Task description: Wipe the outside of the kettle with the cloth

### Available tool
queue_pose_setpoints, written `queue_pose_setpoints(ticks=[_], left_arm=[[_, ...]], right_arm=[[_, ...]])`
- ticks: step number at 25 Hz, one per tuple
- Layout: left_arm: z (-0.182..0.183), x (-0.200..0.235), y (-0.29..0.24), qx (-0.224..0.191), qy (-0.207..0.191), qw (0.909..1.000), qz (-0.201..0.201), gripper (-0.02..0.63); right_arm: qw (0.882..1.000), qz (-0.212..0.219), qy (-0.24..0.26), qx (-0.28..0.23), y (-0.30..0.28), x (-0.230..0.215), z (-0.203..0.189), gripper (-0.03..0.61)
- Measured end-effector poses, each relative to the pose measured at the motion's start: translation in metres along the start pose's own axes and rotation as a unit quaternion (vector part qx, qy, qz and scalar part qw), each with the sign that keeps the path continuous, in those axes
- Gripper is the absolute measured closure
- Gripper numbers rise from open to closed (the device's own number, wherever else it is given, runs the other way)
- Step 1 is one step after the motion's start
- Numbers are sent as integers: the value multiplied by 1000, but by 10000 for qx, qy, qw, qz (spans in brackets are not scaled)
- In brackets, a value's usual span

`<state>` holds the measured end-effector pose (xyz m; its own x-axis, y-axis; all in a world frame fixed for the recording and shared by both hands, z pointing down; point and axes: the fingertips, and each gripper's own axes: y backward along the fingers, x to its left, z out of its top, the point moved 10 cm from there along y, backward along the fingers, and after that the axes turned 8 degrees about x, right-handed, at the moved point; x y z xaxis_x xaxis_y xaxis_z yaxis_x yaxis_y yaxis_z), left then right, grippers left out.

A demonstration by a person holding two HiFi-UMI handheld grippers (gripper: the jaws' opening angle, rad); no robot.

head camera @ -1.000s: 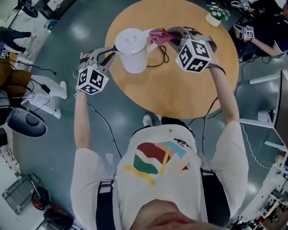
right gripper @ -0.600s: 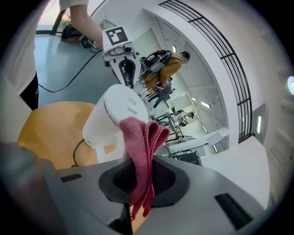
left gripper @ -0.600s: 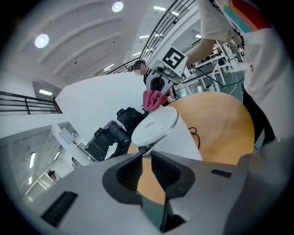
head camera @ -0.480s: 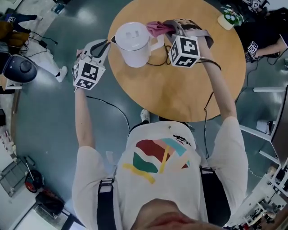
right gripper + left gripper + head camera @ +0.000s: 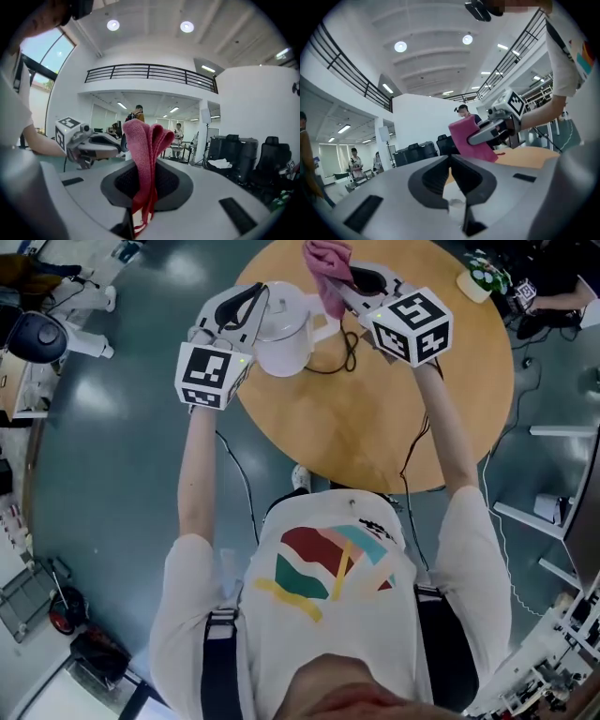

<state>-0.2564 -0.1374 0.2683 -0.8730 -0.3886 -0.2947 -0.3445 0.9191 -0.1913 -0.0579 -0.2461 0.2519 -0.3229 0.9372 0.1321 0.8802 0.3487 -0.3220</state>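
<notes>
One white kettle (image 5: 284,345) stands near the left edge of the single round wooden table (image 5: 375,427). A black cable (image 5: 349,351) lies looped on the tabletop just beside the kettle, on the side towards the right gripper (image 5: 345,289). A small potted plant (image 5: 481,276) sits well apart at the far right rim. Beyond it another person's arm (image 5: 562,302) shows in the corner.

The right gripper (image 5: 149,161) is clamped on the one pink cloth (image 5: 143,140), which stands up in folds between its jaws. In the head view the cloth (image 5: 326,261) hangs near the kettle's far right side; whether they touch I cannot tell.

The left gripper (image 5: 255,298) overlaps the kettle's upper left edge; contact cannot be made out. Its jaws have just been closing, and in its own view the left gripper (image 5: 451,161) shows them narrow, tips meeting. A pale patch shows in the slit lower down, and I cannot tell what it is. Ahead of it the cloth (image 5: 468,138) shows in the other tool.

Black office chairs (image 5: 276,159) and a few standing people fill the hall behind.
</notes>
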Motion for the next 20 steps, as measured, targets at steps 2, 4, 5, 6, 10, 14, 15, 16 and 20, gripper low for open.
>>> queue_pose_setpoints(ticks=[2,4,5,6,10,14,15,16,20], left_arm=[[0,-15,-12,181,-297,9993,-123,554],[-2,-26,-20,379,-518,9977,-220,571],[-5,-28,-22,485,-600,9967,-260,571],[-7,-30,-23,589,-675,9955,-298,571],[-11,-36,-23,821,-937,9915,-383,571],[-10,-36,-28,890,-1082,9892,-428,571],[-10,-36,-27,889,-1072,9893,-436,571],[-9,-35,-27,889,-1042,9896,-444,571],[-9,-31,-29,895,-895,9908,-476,571]], right_arm=[[9993,-79,305,187,-3,8,2,534],[9736,-889,1894,914,-7,22,2,534],[9349,-1421,2940,1389,-12,30,-2,534],[8854,-1836,3858,1833,-18,37,-9,534],[8090,-1901,4878,2673,-37,49,-45,534],[7964,-1901,4978,2860,-35,41,-64,534],[7940,-1875,4996,2913,-33,39,-70,534],[7924,-1852,5002,2961,-31,38,-76,534],[7987,-1776,4890,3023,-31,38,-103,534]])
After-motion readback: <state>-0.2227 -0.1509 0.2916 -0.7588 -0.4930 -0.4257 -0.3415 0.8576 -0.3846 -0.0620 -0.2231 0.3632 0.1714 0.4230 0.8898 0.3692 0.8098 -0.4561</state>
